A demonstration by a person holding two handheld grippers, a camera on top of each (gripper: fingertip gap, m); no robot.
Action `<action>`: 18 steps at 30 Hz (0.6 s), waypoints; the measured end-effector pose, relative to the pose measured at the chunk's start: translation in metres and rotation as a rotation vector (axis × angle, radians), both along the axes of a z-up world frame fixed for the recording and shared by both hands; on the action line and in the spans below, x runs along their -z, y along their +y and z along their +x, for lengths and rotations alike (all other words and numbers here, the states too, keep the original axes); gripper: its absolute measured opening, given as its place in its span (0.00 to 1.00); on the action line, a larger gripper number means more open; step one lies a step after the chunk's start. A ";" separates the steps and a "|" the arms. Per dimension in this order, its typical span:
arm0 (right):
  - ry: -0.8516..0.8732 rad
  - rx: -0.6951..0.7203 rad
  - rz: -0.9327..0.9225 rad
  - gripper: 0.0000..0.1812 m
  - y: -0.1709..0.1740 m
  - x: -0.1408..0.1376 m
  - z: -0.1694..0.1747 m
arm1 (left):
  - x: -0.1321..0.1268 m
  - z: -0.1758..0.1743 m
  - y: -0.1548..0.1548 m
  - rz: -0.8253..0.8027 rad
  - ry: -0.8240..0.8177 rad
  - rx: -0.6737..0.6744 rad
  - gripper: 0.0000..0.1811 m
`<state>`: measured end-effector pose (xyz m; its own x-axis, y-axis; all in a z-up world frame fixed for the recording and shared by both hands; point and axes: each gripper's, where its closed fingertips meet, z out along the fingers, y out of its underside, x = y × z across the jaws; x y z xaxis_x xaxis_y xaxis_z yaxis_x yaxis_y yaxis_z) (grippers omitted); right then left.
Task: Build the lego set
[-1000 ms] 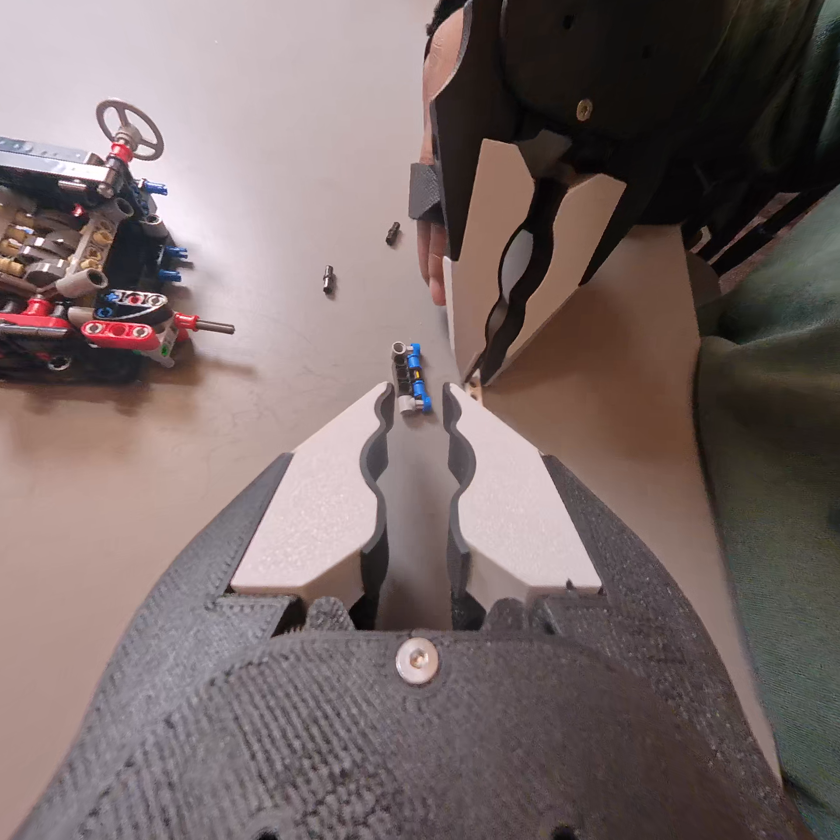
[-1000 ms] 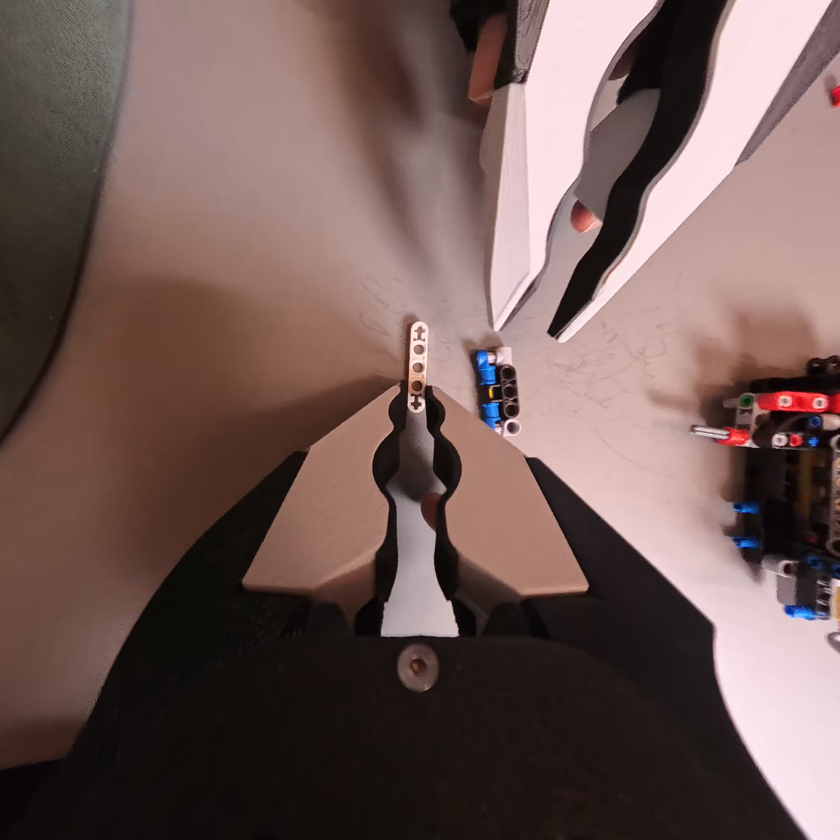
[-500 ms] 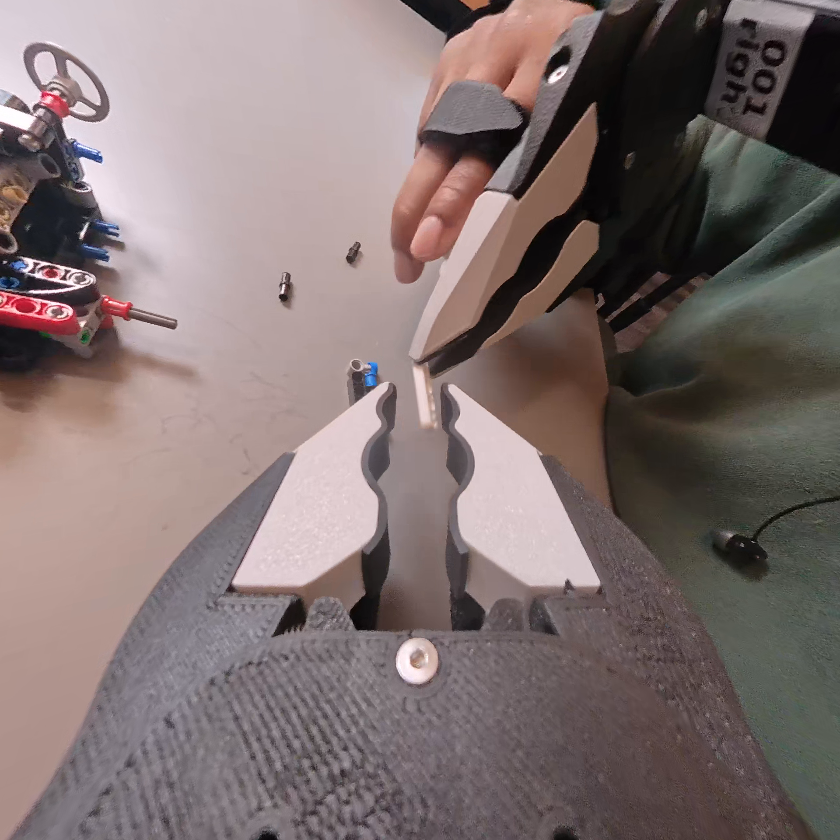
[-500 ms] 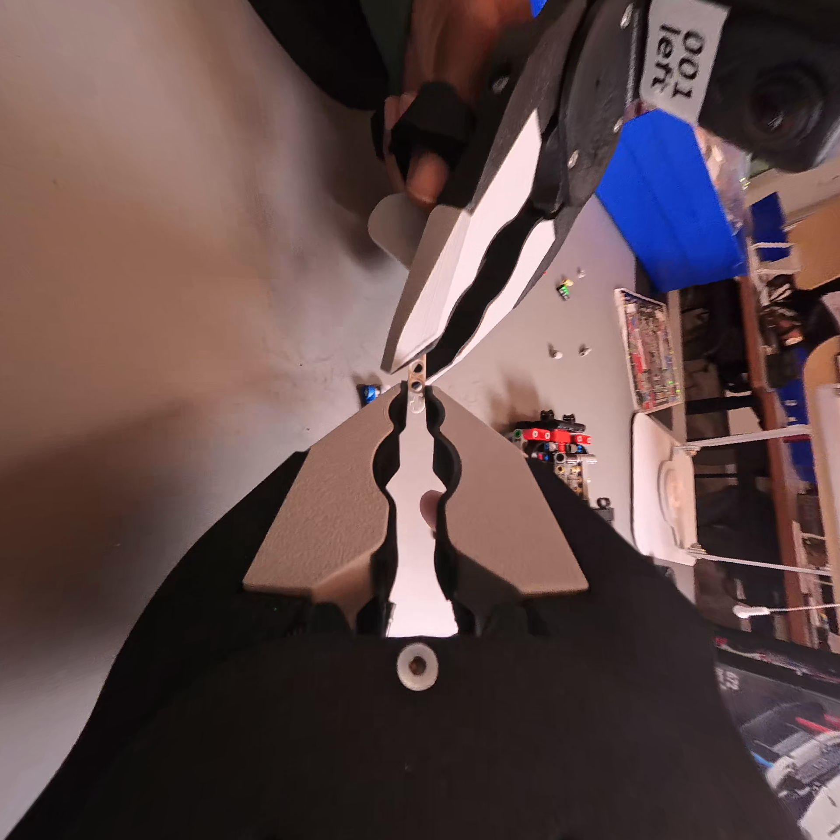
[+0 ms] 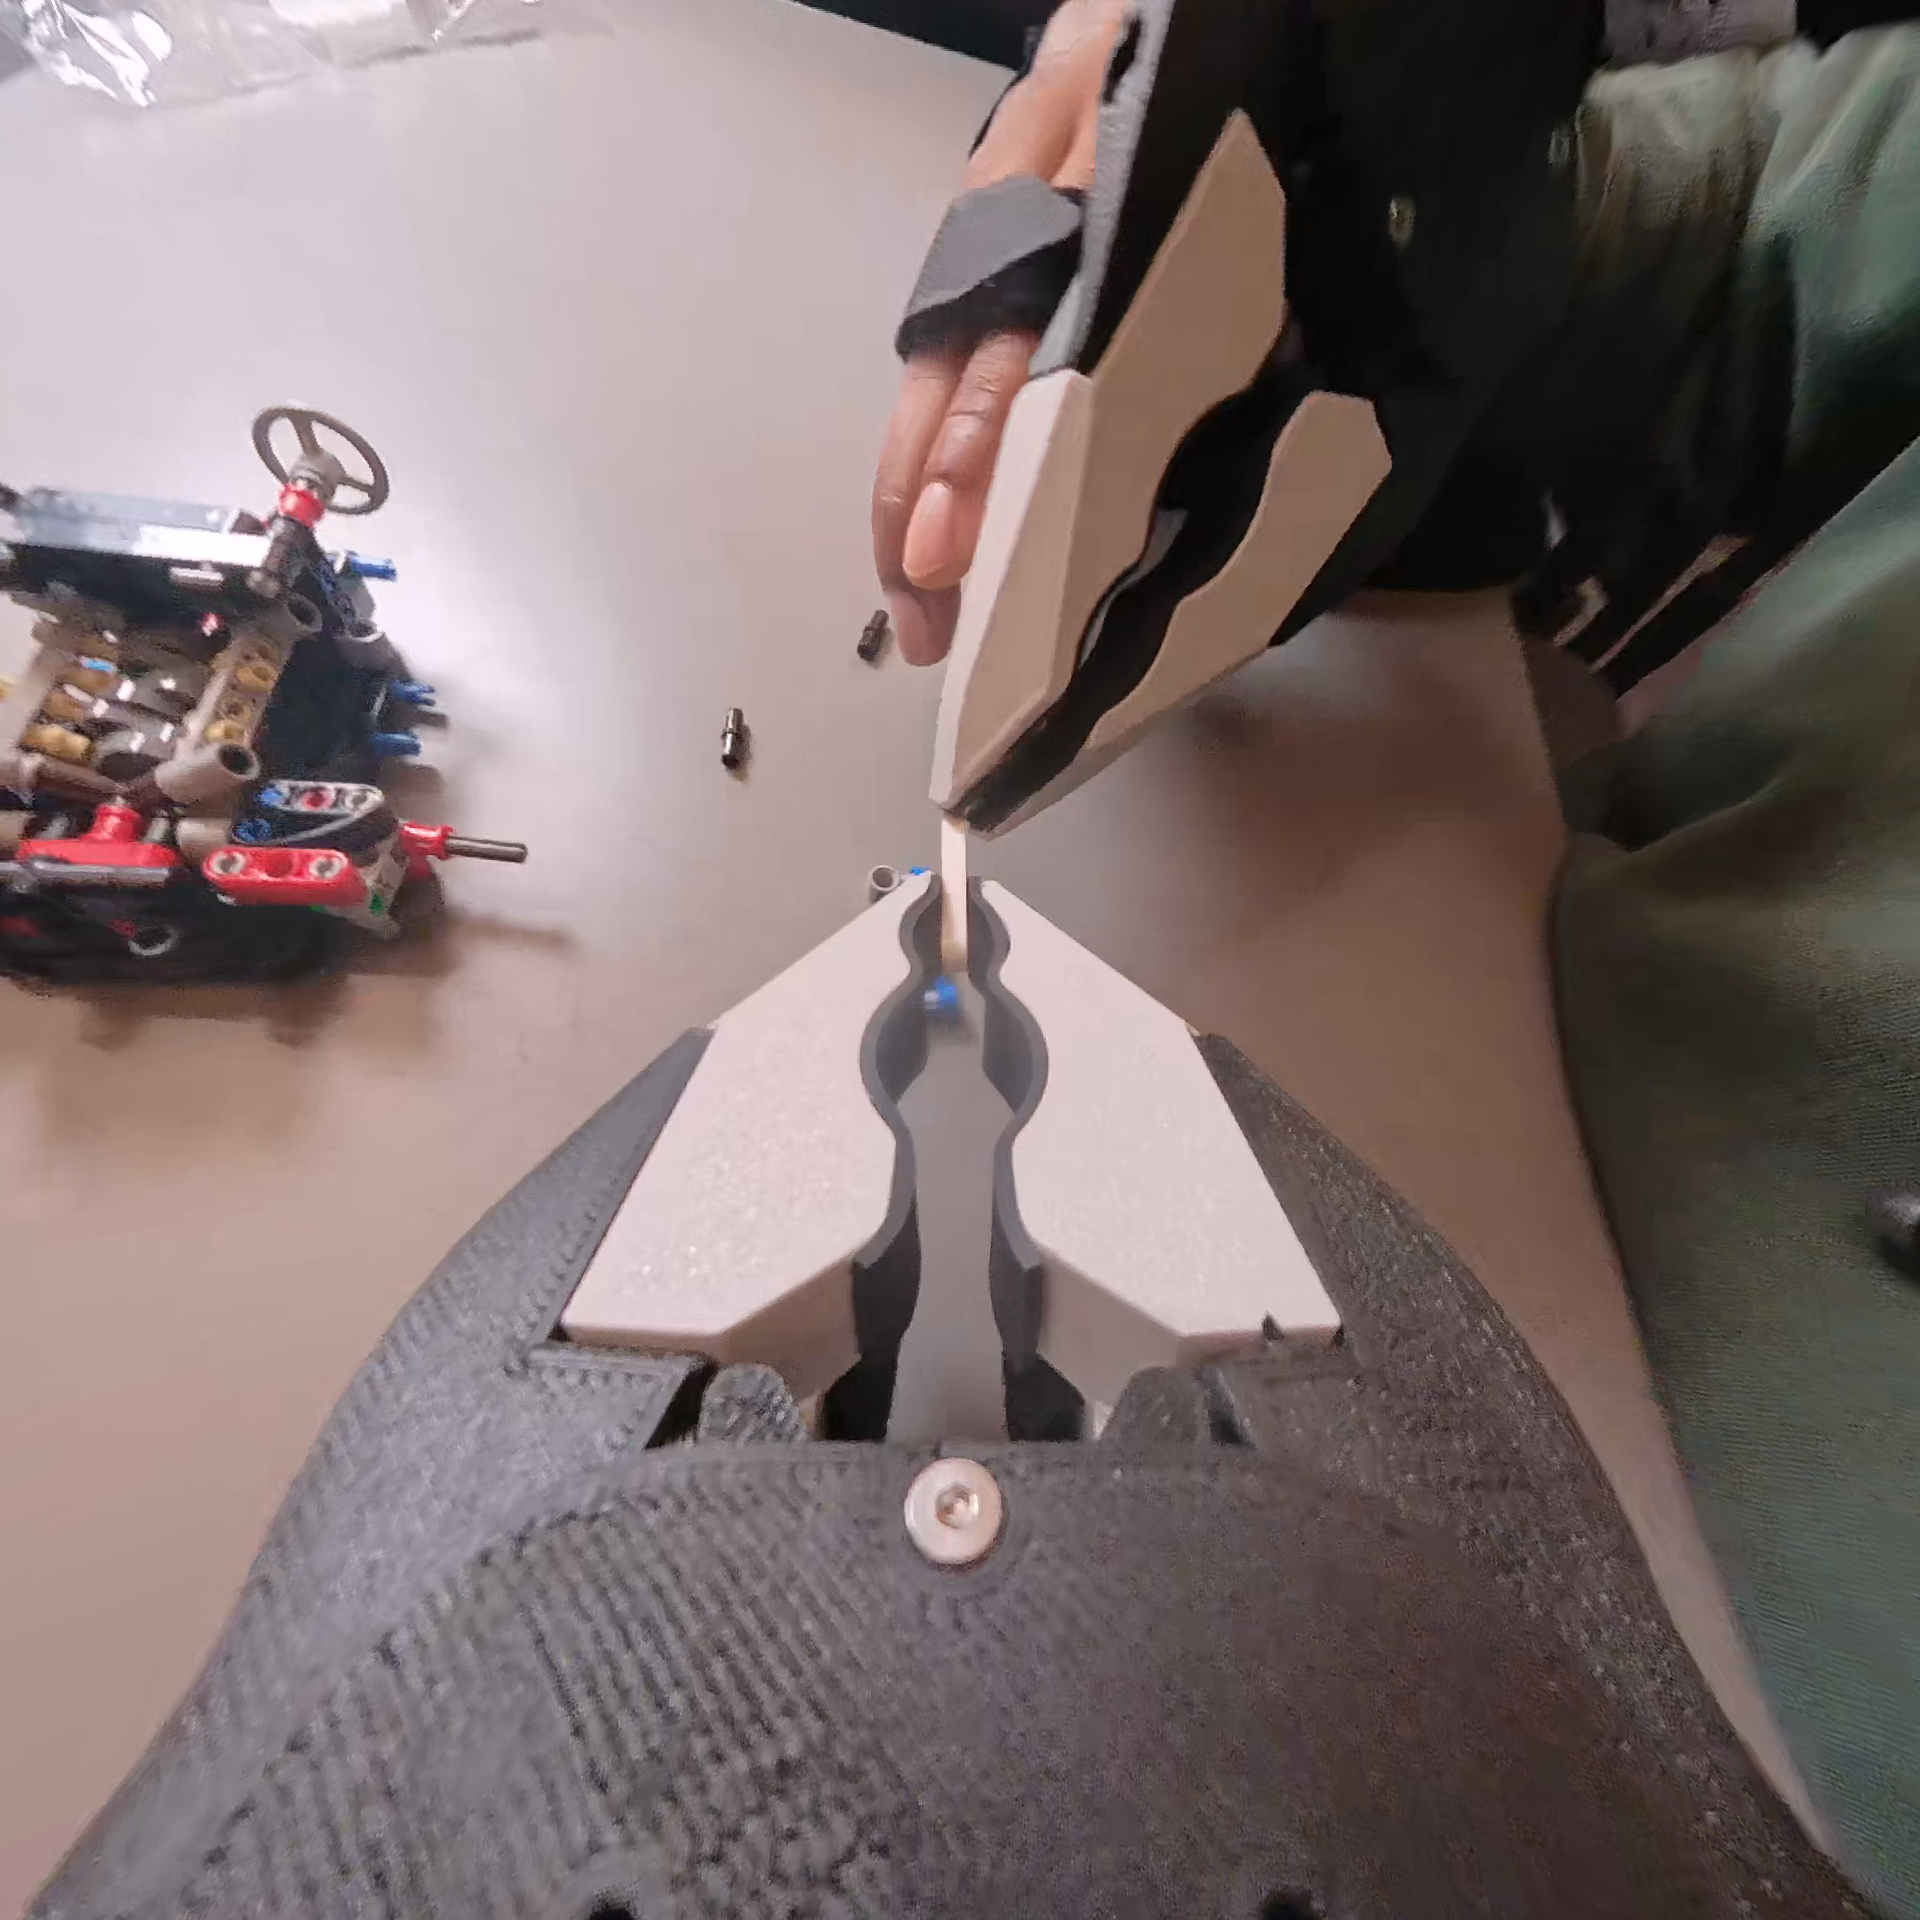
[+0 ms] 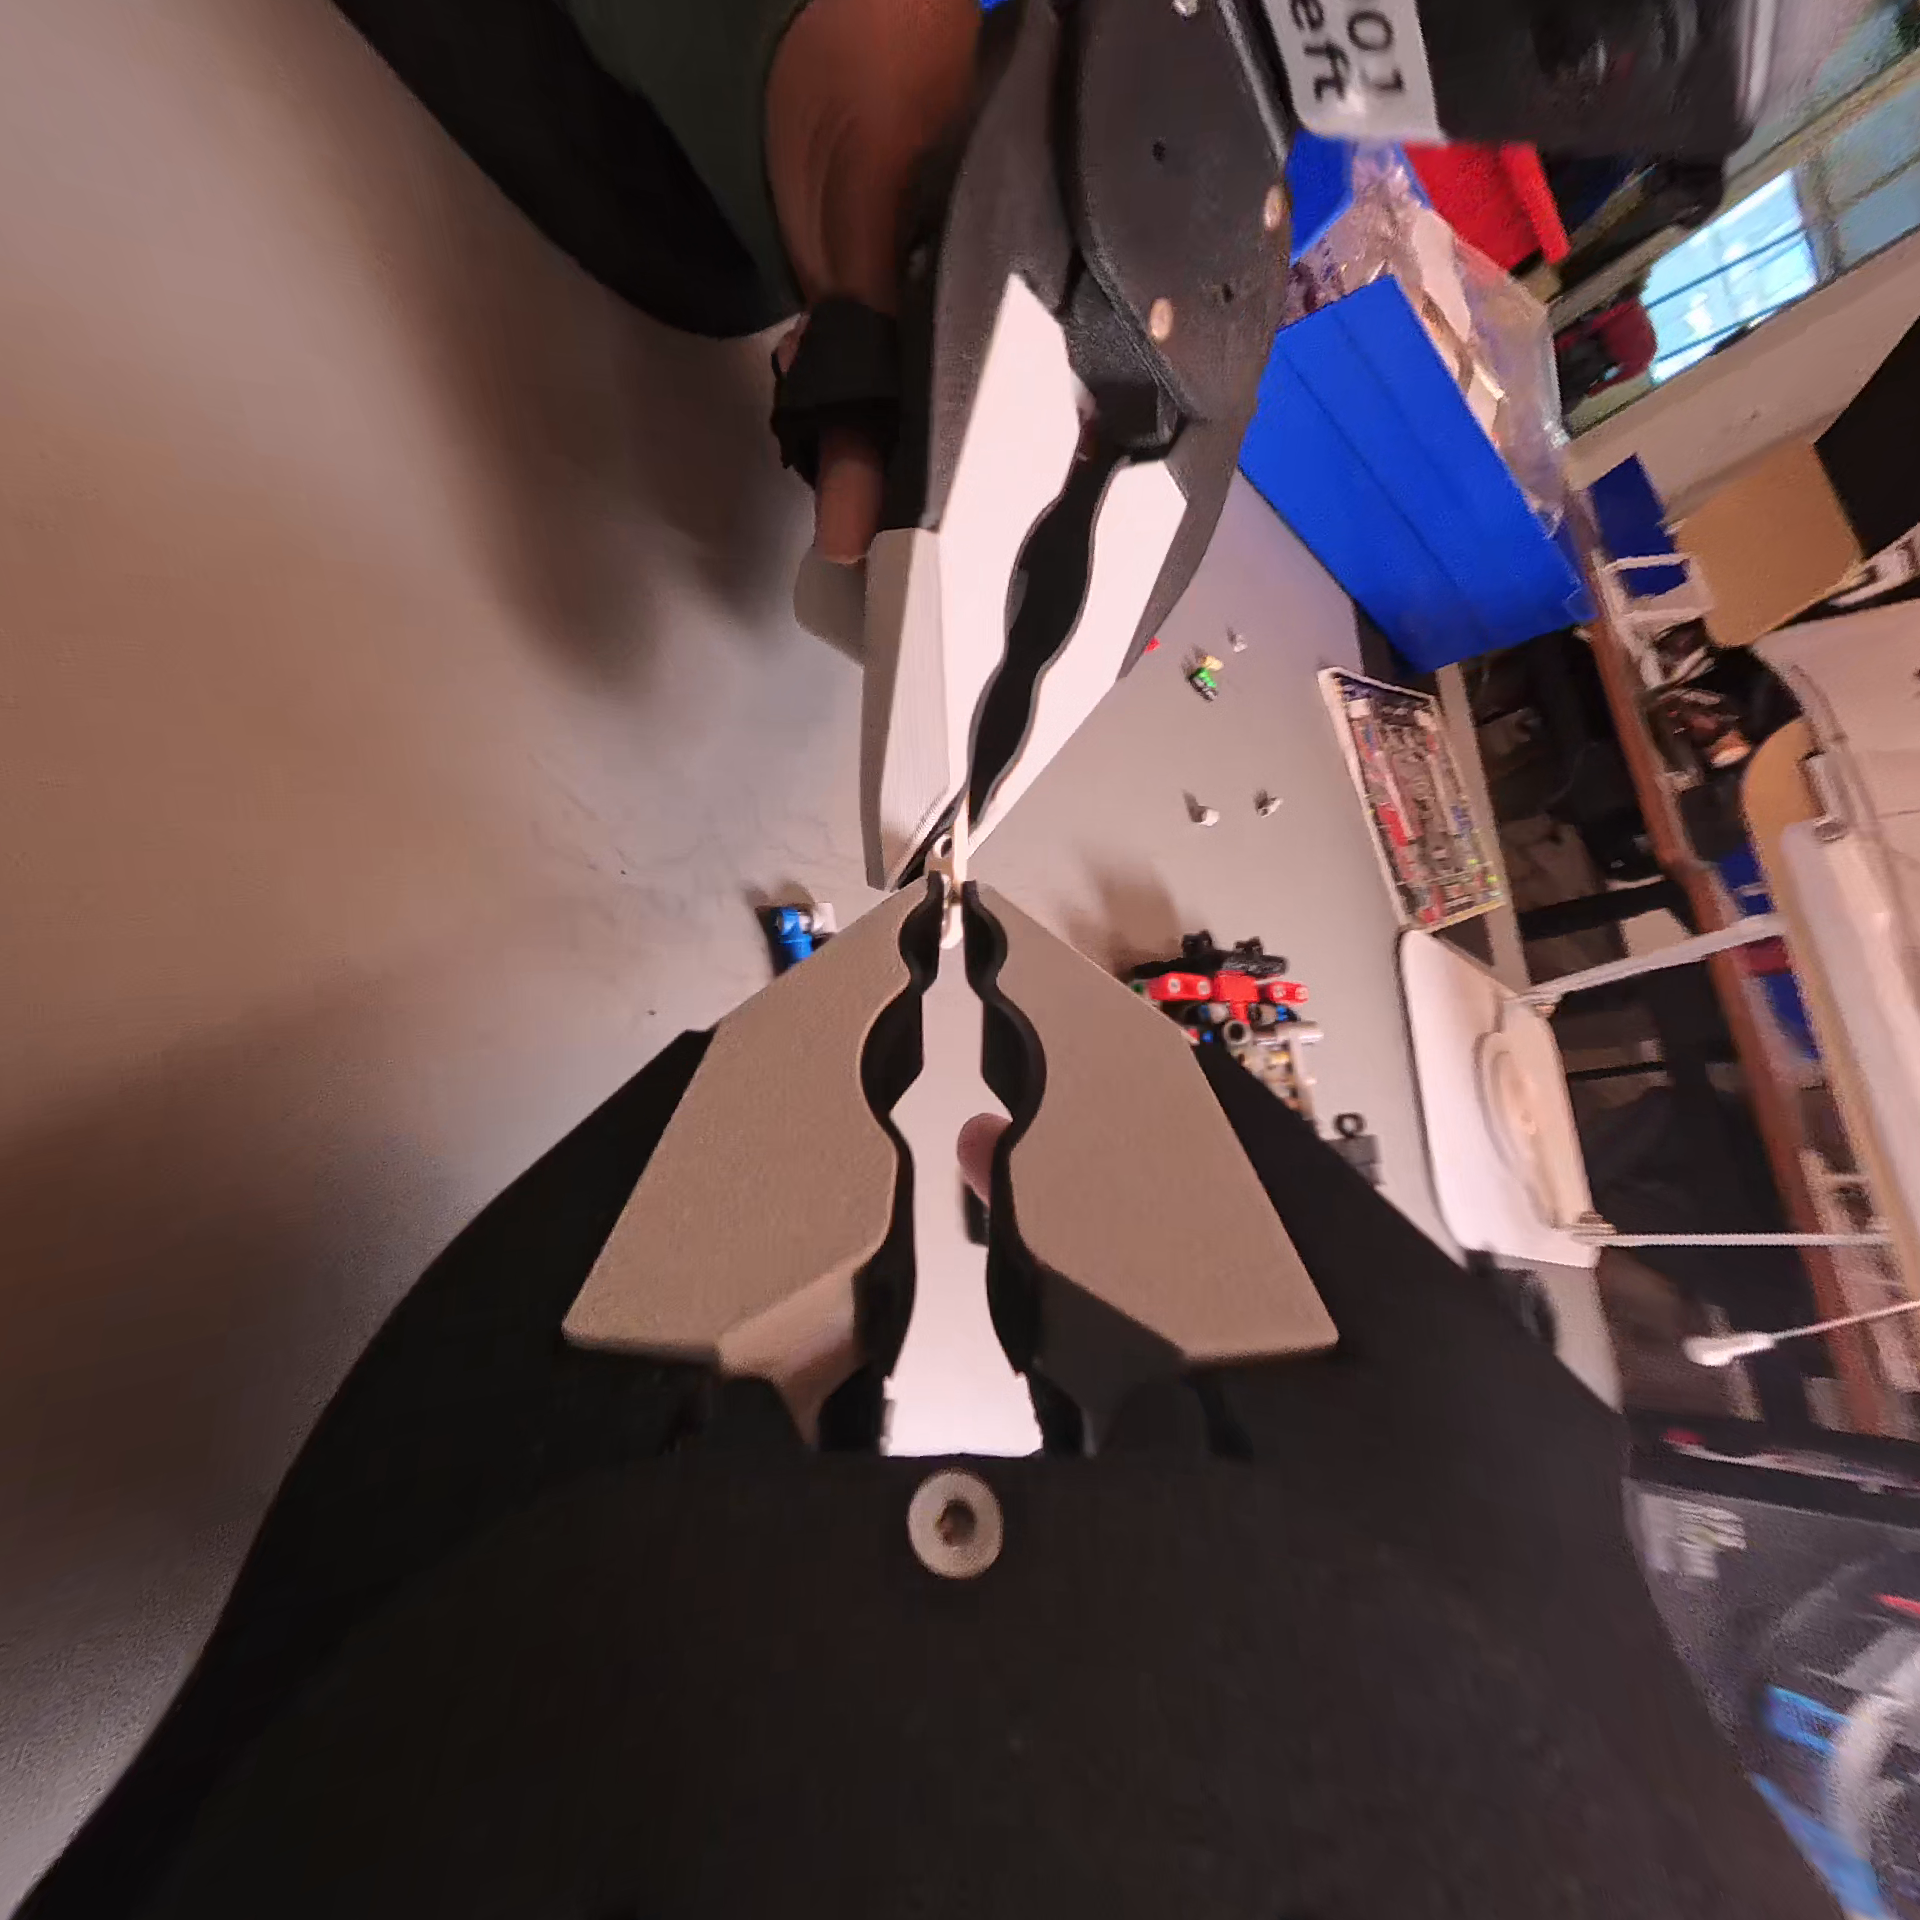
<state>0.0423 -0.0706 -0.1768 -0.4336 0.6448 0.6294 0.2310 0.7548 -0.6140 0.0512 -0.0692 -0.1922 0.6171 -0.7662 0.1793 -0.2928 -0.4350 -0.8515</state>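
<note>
Beige tabletop point(image 5: 623, 312) filled the left wrist view as we worked. Our left gripper point(image 5: 951, 914) had its fingertips drawn together on the lower end of a thin pale beam point(image 5: 954, 904), which stood upright between the tips. Our right gripper point(image 5: 971, 816) came down from above and pinched the same beam's upper end, so both tools held it off the table. A small blue-and-grey piece point(image 5: 940, 995) lay on the table, seen through the gap between our left fingers. Two black pins point(image 5: 734, 738) lay apart farther out. The partly built model point(image 5: 197, 748), with its grey steering wheel point(image 5: 320, 459), sat well off to the left.

From the right wrist view, we saw our right gripper point(image 6: 951, 904) closed on the beam point(image 6: 951, 883), tip to tip with the left gripper point(image 6: 940, 847). The blue-and-grey piece point(image 6: 795, 930) lay just beside the fingers, the model point(image 6: 1226, 997) beyond, and a blue bin point(image 6: 1403, 478) at the table's far side.
</note>
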 end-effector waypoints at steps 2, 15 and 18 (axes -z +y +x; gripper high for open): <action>-0.041 0.000 -0.089 0.05 -0.001 0.004 0.003 | -0.001 0.003 0.000 0.052 0.041 0.009 0.01; -0.138 -0.011 -0.382 0.05 -0.006 0.008 0.010 | -0.001 0.013 -0.004 0.278 0.236 0.078 0.01; -0.158 -0.026 -0.405 0.04 -0.010 0.009 0.011 | 0.000 0.014 -0.005 0.305 0.259 0.094 0.01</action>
<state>0.0536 -0.0802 -0.1855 -0.5238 0.8135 0.2528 0.3300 0.4674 -0.8202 0.0650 -0.0747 -0.1919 0.5364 -0.8156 -0.2169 -0.5408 -0.1349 -0.8303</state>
